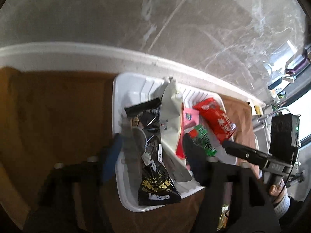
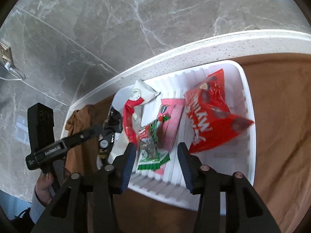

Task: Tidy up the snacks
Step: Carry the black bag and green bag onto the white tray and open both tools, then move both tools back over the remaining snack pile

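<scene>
**A:** Start closest in. What are the two grippers doing?

**B:** The right gripper (image 2: 155,167) hangs just above the near rim of the white tray (image 2: 250,116), its blue-padded fingers spread wide with nothing between them. The left gripper (image 1: 153,153) is over the tray's other end, also spread apart; the black packet (image 1: 155,182) lies in the gap, but neither finger presses on it as far as I can see. That view is blurred.

**A:** And the snacks, how do they look?

**B:** All are inside the ribbed tray, which sits on a brown cloth (image 2: 281,116). Nearest the right gripper is a green-and-white packet (image 2: 152,151) with a clear window, lying on a flat pink box (image 2: 173,116). Beside them, toward the tray's right side, a glossy red bag (image 2: 211,114) with white lettering and pictured chocolate balls stands tilted against the ribs. On the other side, a crumpled white bag (image 2: 141,95) with a red band leans upward, and the black packet with gold print lies at the far left end.

**A:** Beyond the tray?

**B:** A pale speckled counter edge (image 2: 194,50), then a grey marble-patterned floor (image 2: 136,9).
</scene>
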{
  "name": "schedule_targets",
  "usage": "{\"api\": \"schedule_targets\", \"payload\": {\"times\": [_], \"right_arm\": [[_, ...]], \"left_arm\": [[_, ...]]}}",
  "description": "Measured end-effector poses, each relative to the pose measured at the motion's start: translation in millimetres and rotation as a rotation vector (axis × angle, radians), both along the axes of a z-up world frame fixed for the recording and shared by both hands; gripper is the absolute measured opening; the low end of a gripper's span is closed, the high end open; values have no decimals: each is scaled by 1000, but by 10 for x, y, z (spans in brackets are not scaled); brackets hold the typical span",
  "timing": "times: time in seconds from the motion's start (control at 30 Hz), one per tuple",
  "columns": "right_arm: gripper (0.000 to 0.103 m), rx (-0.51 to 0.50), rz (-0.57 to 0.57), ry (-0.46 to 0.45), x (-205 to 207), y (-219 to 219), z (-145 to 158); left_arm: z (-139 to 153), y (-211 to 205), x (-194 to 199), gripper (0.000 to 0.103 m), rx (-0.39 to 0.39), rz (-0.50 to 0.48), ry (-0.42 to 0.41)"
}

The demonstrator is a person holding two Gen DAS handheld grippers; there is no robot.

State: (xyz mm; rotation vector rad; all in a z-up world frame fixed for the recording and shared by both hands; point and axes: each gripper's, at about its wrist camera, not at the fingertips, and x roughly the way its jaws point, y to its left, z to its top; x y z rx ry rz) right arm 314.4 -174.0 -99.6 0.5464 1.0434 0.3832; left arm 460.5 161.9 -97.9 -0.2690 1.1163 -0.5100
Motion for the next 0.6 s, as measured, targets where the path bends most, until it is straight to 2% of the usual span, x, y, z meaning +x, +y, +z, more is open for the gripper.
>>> {"api": "schedule_targets", "payload": {"times": [0.17, 0.3, 0.5, 0.6], "right_arm": [[48, 32, -7, -7, -243, -66, 90], [50, 26, 3, -24, -587, -95, 180], [53, -51, 12, -17, -1185, -157, 238], [53, -81, 6, 12, -1501, -212, 203]], "left_arm": [[236, 44, -84, 64, 10, 15, -45], [414, -26, -343, 64, -1, 7, -74], [478, -90, -943, 64, -8, -62, -38], [380, -221, -1345, 64, 25, -136, 20]]}}
